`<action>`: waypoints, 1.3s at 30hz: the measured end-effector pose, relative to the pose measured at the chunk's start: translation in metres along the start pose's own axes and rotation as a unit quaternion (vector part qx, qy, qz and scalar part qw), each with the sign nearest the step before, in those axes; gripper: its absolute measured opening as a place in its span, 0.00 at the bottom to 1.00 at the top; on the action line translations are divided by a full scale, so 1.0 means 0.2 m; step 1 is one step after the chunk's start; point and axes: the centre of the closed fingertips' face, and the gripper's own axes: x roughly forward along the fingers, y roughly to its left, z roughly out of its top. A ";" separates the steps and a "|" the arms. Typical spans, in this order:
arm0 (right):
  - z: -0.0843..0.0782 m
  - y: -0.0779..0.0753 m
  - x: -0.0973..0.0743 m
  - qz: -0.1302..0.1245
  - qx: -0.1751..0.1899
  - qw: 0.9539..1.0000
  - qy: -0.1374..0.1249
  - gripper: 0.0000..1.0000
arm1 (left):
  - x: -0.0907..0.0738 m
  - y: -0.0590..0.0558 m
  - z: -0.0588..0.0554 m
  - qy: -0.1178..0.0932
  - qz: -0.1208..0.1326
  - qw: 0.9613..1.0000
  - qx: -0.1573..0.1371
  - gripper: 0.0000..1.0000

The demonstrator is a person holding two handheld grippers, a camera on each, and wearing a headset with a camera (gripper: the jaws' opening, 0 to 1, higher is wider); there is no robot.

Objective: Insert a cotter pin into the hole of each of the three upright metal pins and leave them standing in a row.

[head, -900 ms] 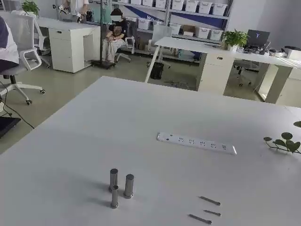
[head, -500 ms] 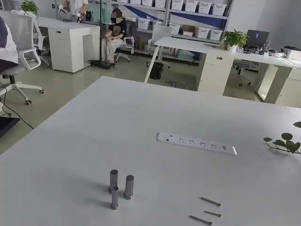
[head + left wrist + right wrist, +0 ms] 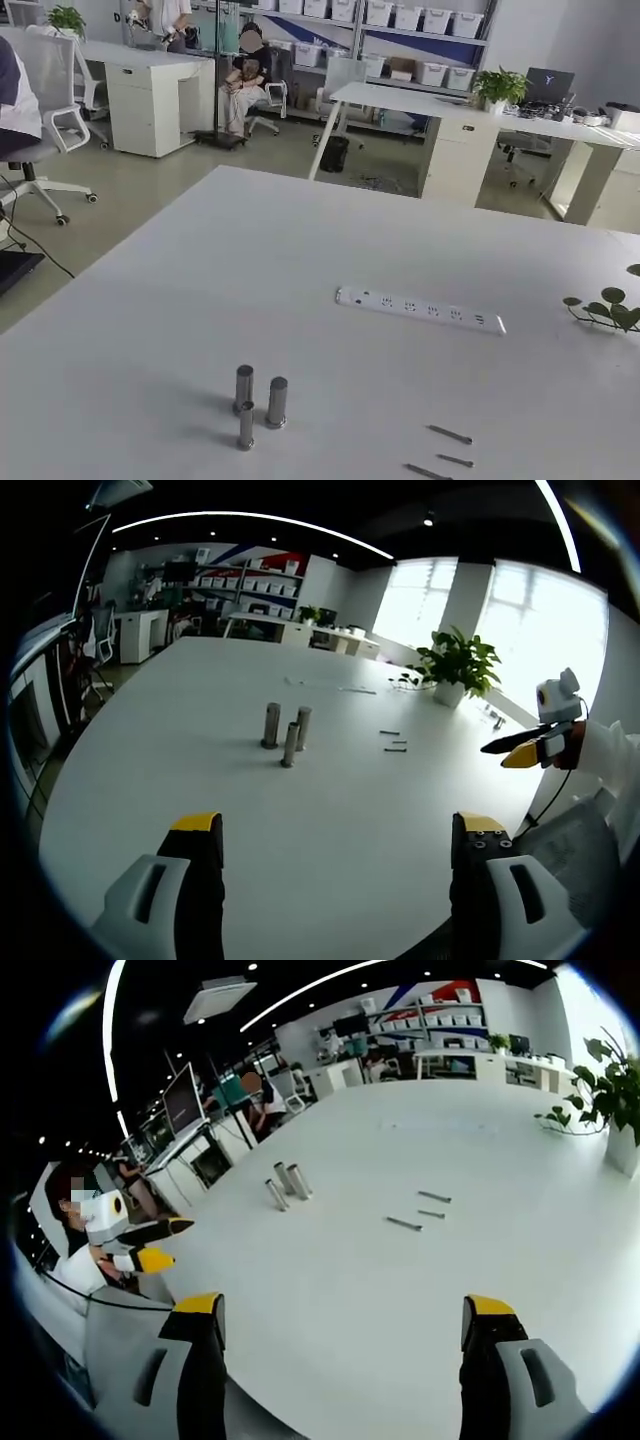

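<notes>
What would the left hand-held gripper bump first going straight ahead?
The left hand-held gripper would probably meet the nearest of the three upright metal pins, slightly left of its line; depth is unclear.

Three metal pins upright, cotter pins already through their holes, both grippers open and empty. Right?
Wrong on the cotter pins: all three lie loose on the table, apart from the upright metal pins, none inserted. The head view shows it. The left gripper and right gripper are open and empty, as you said.
</notes>
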 end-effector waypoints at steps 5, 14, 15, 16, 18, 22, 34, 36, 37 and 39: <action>0.01 0.01 0.00 0.005 0.019 1.000 -0.010 0.97 | 0.00 -0.02 -0.01 0.005 -0.005 1.000 -0.002 0.97; 0.02 0.04 0.00 0.018 0.008 1.000 -0.020 0.98 | 0.01 -0.02 -0.02 0.007 -0.007 1.000 -0.009 0.99; 0.02 0.04 0.00 0.019 0.004 1.000 -0.023 0.98 | 0.01 -0.02 -0.02 0.006 -0.008 1.000 -0.010 0.99; 0.03 0.05 0.00 0.020 -0.004 0.999 -0.026 0.99 | 0.01 -0.02 -0.01 0.005 -0.008 1.000 -0.010 0.99; 0.03 0.06 0.00 0.019 -0.013 0.999 -0.026 0.99 | 0.01 -0.02 -0.01 0.005 -0.009 1.000 -0.006 0.99; 0.02 0.06 0.00 0.019 -0.014 0.999 -0.025 0.99 | 0.01 -0.04 -0.01 0.006 -0.017 1.000 0.001 0.99; -0.02 0.07 -0.02 0.002 0.006 1.000 -0.028 0.98 | 0.02 -0.07 -0.02 0.023 -0.038 0.999 0.020 0.99; -0.01 0.06 -0.02 -0.003 0.002 0.999 -0.035 0.96 | 0.02 -0.07 -0.02 0.023 -0.041 0.998 0.030 0.99; -0.01 0.06 -0.02 -0.005 0.001 0.999 -0.036 0.96 | 0.02 -0.07 -0.01 0.022 -0.042 0.998 0.038 0.99; -0.01 0.06 -0.02 -0.008 -0.002 0.999 -0.036 0.96 | 0.01 -0.06 0.00 0.024 -0.043 0.998 0.038 0.99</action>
